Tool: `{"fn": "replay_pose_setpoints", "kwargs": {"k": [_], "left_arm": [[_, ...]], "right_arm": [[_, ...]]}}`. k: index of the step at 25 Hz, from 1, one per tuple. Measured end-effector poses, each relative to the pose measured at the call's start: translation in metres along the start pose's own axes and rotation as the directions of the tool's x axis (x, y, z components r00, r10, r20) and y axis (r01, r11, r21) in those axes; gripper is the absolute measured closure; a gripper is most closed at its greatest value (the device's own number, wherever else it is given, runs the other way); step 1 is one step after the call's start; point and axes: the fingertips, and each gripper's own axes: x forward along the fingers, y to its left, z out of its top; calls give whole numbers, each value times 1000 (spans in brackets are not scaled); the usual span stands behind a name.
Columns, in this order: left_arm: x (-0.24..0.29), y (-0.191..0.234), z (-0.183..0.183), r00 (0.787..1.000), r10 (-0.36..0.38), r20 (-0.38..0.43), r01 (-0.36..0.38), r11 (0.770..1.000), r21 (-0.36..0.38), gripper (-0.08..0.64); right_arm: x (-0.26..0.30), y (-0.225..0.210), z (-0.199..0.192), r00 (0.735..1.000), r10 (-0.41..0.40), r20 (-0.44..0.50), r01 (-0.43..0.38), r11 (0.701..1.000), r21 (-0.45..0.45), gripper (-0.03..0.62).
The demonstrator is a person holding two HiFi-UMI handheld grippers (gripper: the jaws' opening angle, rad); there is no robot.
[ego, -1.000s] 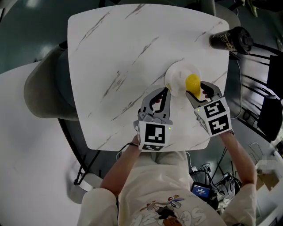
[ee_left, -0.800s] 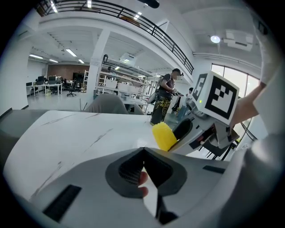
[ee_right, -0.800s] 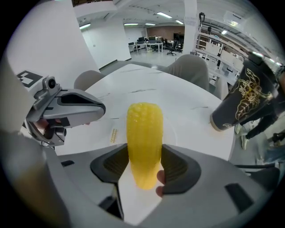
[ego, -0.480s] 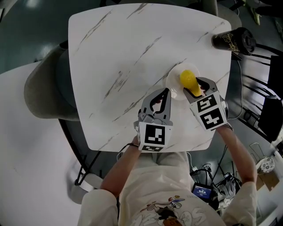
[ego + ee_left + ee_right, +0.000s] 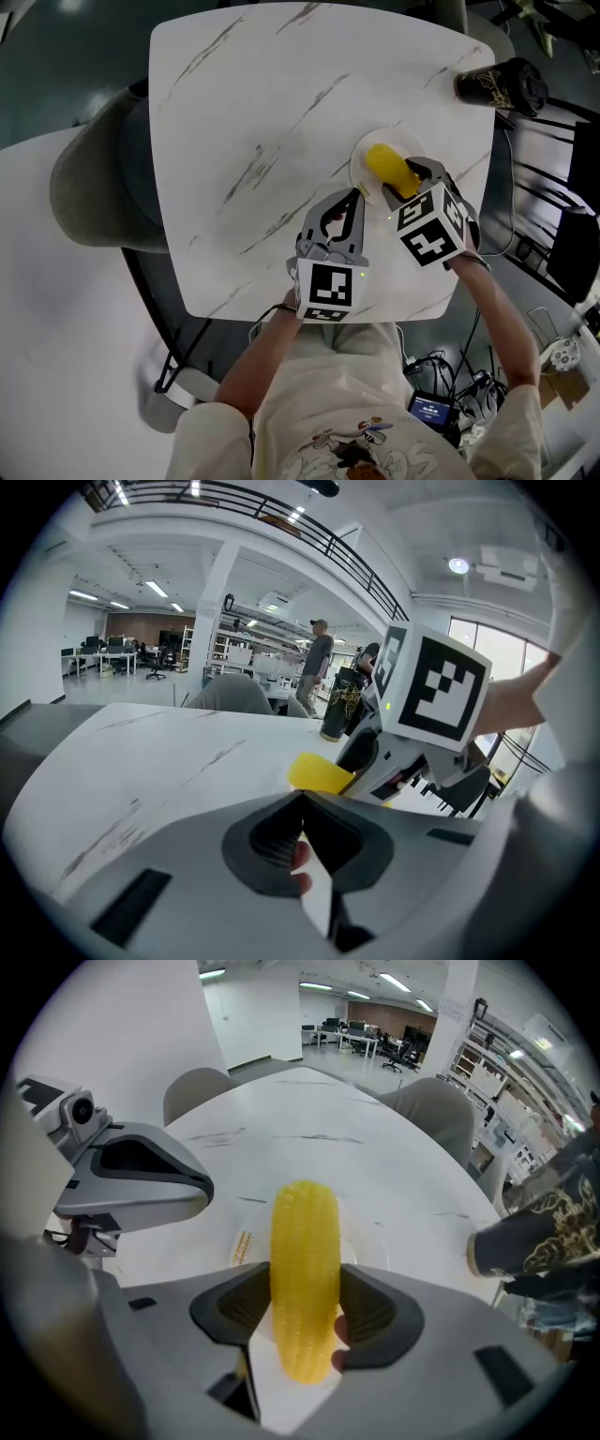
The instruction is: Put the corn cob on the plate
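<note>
Right gripper (image 5: pixel 406 180) has the corn cob (image 5: pixel 384 164) pinched between its jaws, right over the white plate (image 5: pixel 357 165) near the right edge of the marble table (image 5: pixel 244 112). Left gripper (image 5: pixel 351 199) sits just beside the plate, jaws pressed together, nothing in them

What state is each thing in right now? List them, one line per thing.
corn cob: clamped crosswise in the right gripper's jaws, held over the plate, not released.
plate: flat on the table, under the cob.
right gripper: jaws shut on the cob.
left gripper: jaws together, holding nothing, beside the plate.
dark cup: upright near the table's far corner.
</note>
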Motion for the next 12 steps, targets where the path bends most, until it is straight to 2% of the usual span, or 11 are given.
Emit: {"fn": "replay_pose_setpoints", "kwargs": {"k": [12], "left_arm": [[-11, -1, -10, 1000, 14, 7, -14, 1000, -5, 561]], "right_arm": [[8, 5, 5, 998, -45, 43, 45, 999, -18, 360]]}}
